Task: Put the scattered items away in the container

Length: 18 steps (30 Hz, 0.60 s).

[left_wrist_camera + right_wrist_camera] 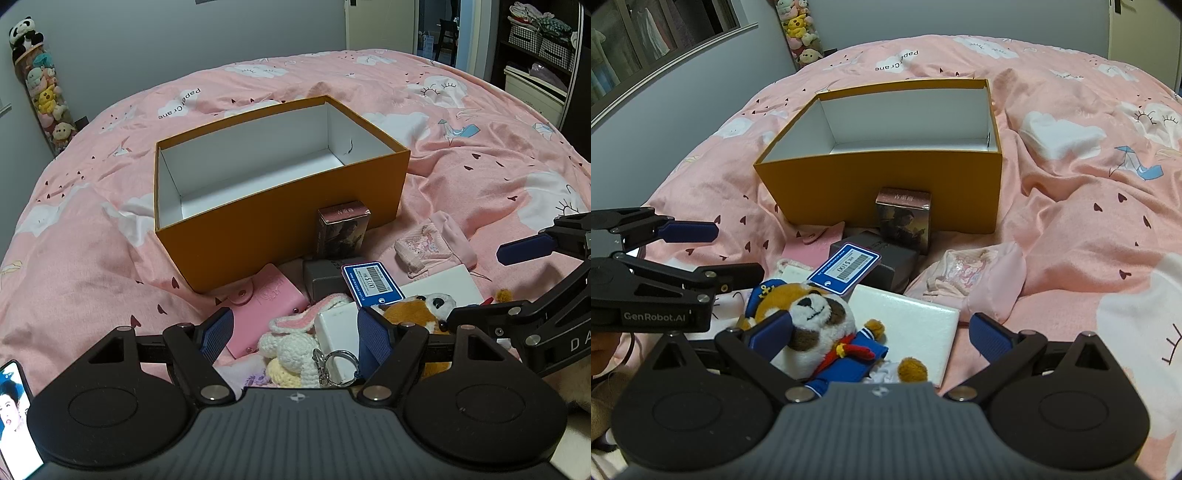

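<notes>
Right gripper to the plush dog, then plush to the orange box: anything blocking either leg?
Nothing visible blocks the grasp: the right gripper is open, with the plush dog lying between its fingers. On the way to the orange box, the blue price card, a grey box and an upright card box sit before its near wall. Lift over them.

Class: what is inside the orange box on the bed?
The orange box shows only bare white walls and floor, with no items inside. Its near wall hides the closest strip of floor in both views.

The orange box [886, 181] sits open on the pink duvet [1071, 221]. Just before it stands a small picture carton [905, 218]. Nearer lies a plush dog [820, 325] between the right gripper [882, 332]'s spread fingers.
</notes>
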Tool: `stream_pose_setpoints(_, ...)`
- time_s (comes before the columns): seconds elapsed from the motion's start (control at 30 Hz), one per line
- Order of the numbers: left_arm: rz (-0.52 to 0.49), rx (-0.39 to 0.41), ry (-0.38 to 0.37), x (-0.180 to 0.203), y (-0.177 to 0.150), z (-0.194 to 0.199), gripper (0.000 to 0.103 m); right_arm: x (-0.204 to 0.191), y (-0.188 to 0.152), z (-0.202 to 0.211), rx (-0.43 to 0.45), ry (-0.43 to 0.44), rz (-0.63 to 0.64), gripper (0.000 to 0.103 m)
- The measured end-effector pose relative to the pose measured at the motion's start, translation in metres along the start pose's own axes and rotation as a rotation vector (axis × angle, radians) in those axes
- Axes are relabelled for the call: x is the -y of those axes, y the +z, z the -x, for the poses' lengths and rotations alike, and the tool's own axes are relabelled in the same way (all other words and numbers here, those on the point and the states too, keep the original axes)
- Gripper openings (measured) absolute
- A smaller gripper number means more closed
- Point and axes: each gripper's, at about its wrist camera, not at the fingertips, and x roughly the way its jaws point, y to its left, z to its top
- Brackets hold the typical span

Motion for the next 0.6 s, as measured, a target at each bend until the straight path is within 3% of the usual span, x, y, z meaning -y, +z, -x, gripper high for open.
stream_pose_setpoints(0.6, 0.000, -0.002, -0.001, 0.0001, 0.0001, -0.0001, 0.087, 0.0023, -0.0007, -0.0023, -0.011, 0.017, -0.011, 0.102)
